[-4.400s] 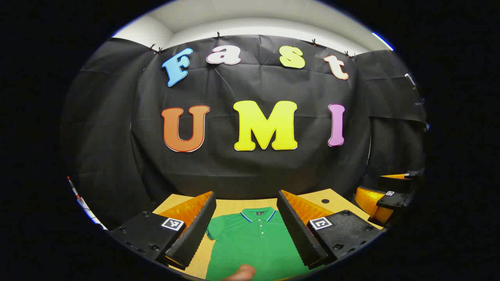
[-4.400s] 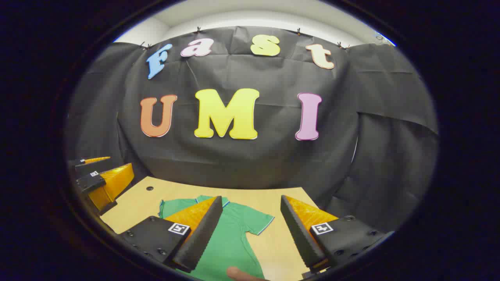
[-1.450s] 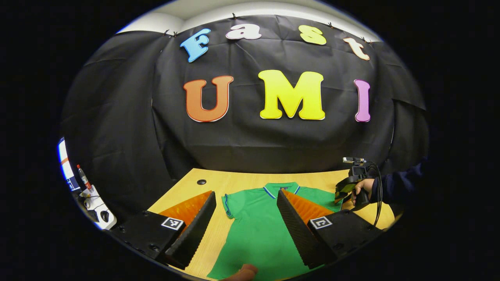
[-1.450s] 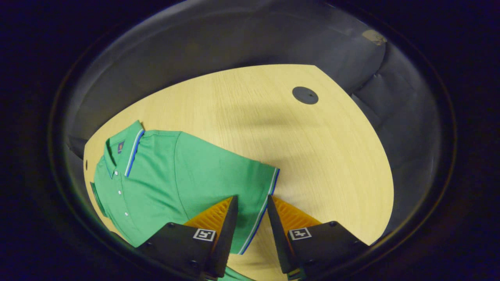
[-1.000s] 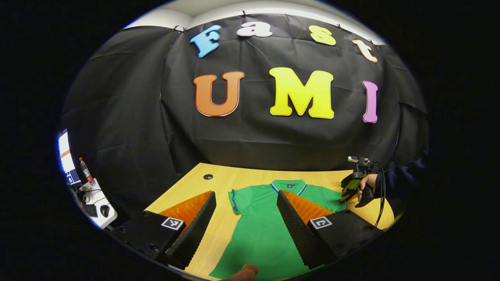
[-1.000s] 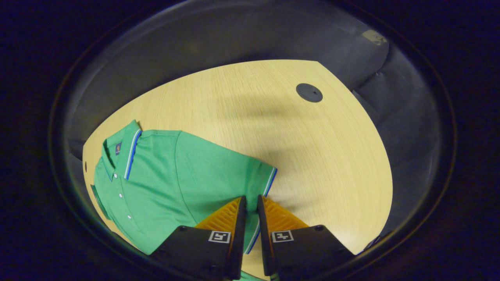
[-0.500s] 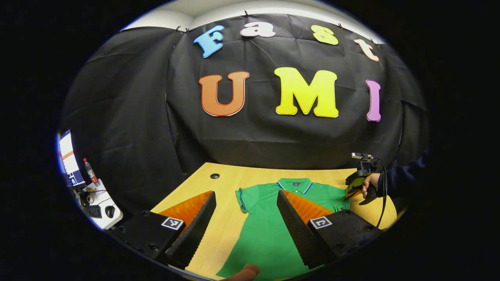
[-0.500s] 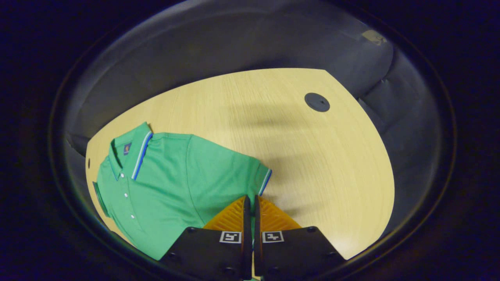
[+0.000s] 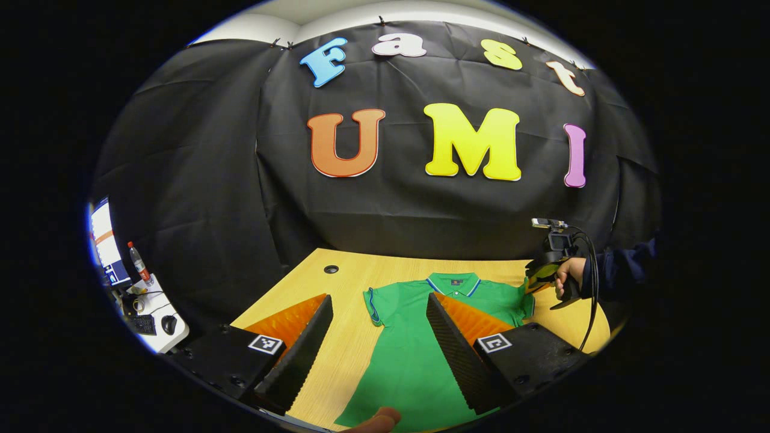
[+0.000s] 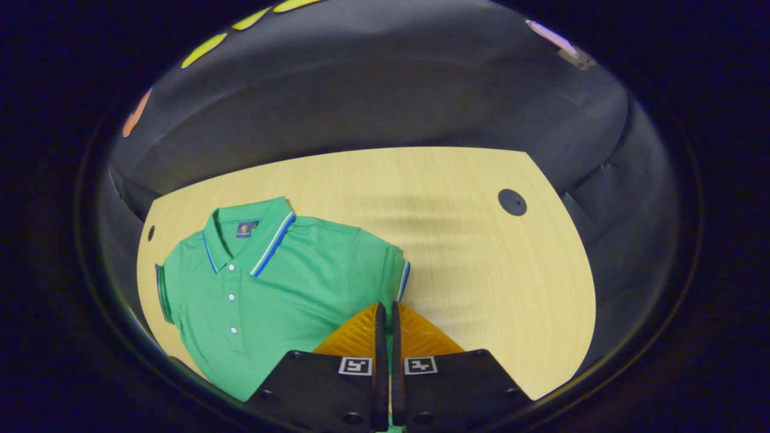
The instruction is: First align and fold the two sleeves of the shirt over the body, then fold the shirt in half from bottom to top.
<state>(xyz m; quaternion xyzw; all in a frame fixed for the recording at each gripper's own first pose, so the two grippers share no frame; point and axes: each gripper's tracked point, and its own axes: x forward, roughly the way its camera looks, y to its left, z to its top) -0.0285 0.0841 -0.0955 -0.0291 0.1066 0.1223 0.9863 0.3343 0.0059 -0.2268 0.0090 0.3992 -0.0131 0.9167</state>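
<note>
A green polo shirt [image 9: 415, 355] with a blue-and-white trimmed collar lies face up on the wooden table [image 9: 289, 288]. My left gripper [image 9: 379, 297] hangs open above the shirt's body, near its left sleeve [image 9: 372, 305]. In the right gripper view the shirt [image 10: 271, 288] spreads to the left, and my right gripper [image 10: 385, 319] is shut on the right sleeve just behind its striped cuff [image 10: 402, 278]. The cloth there is bunched and raised. Farther off in the left gripper view, a hand holds the right gripper [image 9: 541, 273] at that sleeve.
Round cable holes sit in the table at the back left [image 9: 331, 269] and back right [image 10: 512, 202]. A side desk with a bottle [image 9: 138, 262] and a mouse stands left of the booth. A fingertip [image 9: 379, 418] shows at the bottom edge.
My right gripper came down over the right sleeve, shut on it near the cuff and lifted it, drawing the sleeve toward the body. The left gripper stayed open and drifted slightly.
</note>
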